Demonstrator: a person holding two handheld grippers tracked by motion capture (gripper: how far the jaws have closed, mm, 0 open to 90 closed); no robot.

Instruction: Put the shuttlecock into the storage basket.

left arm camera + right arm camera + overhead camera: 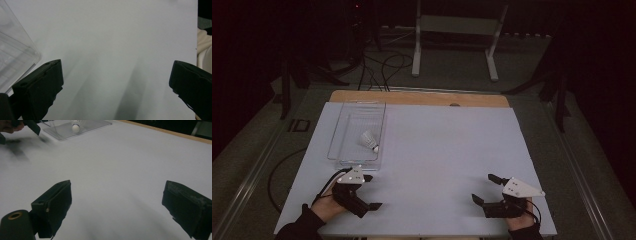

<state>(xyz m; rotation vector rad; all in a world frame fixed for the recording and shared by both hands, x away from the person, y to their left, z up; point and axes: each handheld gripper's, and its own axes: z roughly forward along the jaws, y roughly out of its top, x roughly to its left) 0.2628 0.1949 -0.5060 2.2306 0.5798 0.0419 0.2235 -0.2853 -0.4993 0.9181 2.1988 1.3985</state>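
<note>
My left hand-held gripper [368, 191] sits low at the near-left of the desk [447, 150], jaws spread wide with nothing between them, my left hand [328, 204] wrapped round its grip. It lies just beside the near end of the clear plastic tray [343, 131]; the left gripper view catches a corner of that tray at its left edge. My right hand-held gripper [486, 189] rests near the desk's near-right corner, also released, jaws well apart and empty, angled toward the tray (grey three-cornered plate on top).

A white shuttlecock [370, 140] lies inside the tray, toward its near end, cork end facing me in the right gripper view.

Desk: white sheet over a wooden top, wood showing along the far edge. Room is dark; cables on the floor, and a pale metal frame stand [456, 35] beyond the desk.

No readable writing or labels.
</note>
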